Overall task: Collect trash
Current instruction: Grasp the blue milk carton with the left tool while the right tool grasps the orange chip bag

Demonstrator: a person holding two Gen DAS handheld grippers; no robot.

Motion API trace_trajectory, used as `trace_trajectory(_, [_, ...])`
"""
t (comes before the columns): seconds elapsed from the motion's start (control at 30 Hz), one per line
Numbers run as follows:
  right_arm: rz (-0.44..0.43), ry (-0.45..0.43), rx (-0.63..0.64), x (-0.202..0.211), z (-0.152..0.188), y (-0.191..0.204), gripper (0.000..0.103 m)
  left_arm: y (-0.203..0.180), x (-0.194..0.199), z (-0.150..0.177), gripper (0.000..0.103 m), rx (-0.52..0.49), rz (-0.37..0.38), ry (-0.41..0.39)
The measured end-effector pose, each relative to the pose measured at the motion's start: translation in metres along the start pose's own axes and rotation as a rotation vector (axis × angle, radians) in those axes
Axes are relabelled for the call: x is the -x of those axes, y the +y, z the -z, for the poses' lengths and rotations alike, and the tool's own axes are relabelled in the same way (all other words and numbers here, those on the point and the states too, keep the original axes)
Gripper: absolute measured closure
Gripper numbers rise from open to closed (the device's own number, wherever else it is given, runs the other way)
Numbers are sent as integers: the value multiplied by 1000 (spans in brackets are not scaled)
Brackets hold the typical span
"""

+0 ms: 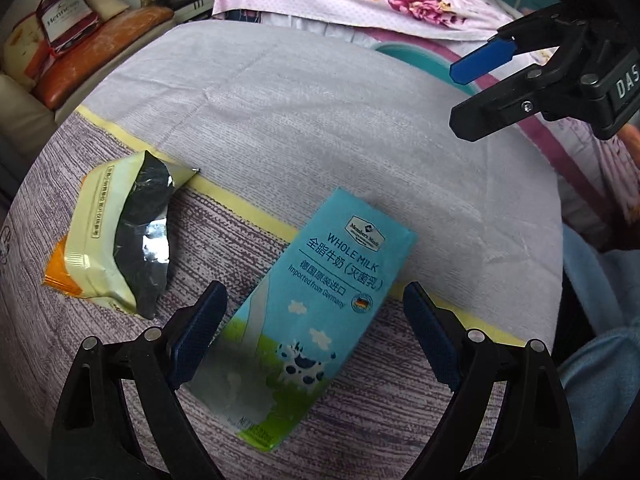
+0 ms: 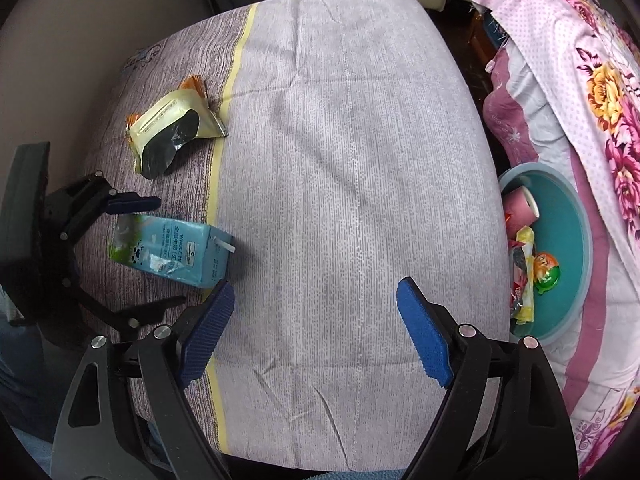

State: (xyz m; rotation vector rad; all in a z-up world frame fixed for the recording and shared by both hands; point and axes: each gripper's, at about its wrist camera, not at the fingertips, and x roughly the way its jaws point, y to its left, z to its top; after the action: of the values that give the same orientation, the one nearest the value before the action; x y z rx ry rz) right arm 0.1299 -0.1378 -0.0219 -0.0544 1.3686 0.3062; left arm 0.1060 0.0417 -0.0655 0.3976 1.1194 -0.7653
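I am lining up on the milk carton [image 1: 316,312], judging this the approach before the grasp; next I must lower my left gripper [image 1: 316,332] so its wide-open, empty jaws straddle the carton's long sides, then close. The carton lies flat on the cloth-covered desk [image 1: 320,120], between and just below those jaws, not yet touched. A torn wrapper [image 1: 116,236] lies near it. My right gripper [image 2: 316,340] hovers open and empty, with the teal bin [image 2: 576,216] beside the desk.

Soft even daylight, faint shadows, strong fisheye edge distortion
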Motion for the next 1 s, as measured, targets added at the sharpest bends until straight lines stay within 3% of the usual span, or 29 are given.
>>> trace_trajectory(0.03, [0,0,2,-1,-2,0,24,1,-1,0,22,12,8,-8])
trace_trajectory(0.07, [0,0,1,-2,-3,0,24,2,-1,1,38,31,24,-12])
trace_trajectory(0.23, [-2,-6,-8,-4,-12,-3,24,5,7,15,49,176,47,-77])
trace_trajectory(0.53, [-40,-24,11,-8,-41,13,24,48,57,70,50,545,37,-193])
trace_trajectory(0.73, [-63,-41,65,-16,-71,43,24,85,98,95,50,675,-41,-270])
trace_trajectory(1.0, [-129,-38,127,-49,-128,93,24,120,93,106,50,774,-96,-256])
